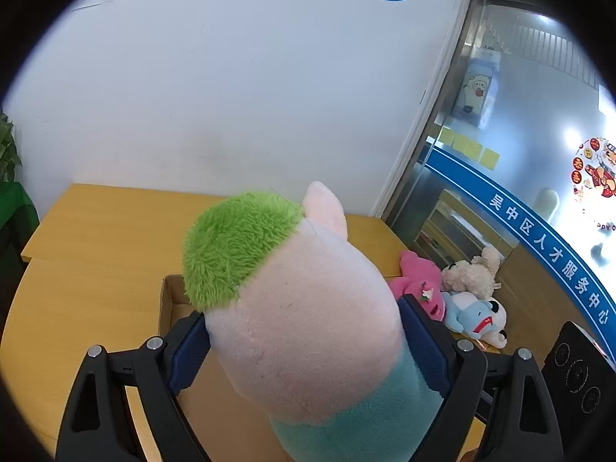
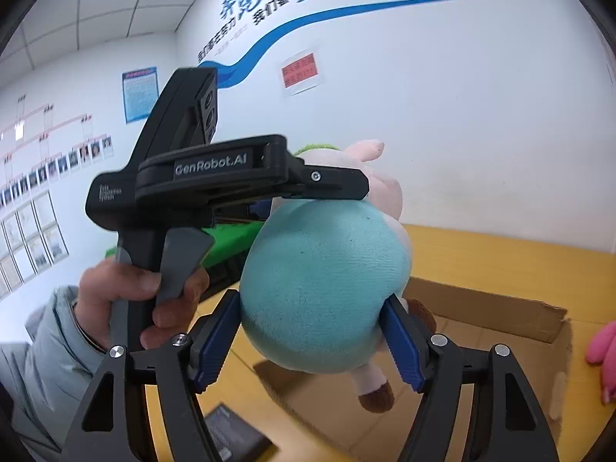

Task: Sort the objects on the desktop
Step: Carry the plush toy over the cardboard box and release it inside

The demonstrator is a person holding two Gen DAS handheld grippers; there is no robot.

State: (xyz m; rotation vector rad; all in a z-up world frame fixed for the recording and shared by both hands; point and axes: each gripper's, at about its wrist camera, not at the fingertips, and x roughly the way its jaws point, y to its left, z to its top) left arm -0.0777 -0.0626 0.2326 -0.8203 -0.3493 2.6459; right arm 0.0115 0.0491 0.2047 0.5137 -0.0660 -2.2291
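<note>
A plush pig with a pink head, a green hair tuft and a teal body is held in the air over an open cardboard box. My left gripper is shut on its head. My right gripper is shut on its teal body, with the brown feet hanging below. The left gripper's black body and the hand holding it show in the right wrist view. The box lies beneath the pig there too.
A pink plush, a cream plush and a light blue plush lie in a heap on the yellow wooden table to the right of the box. A dark flat object lies on the table. A glass partition stands at right.
</note>
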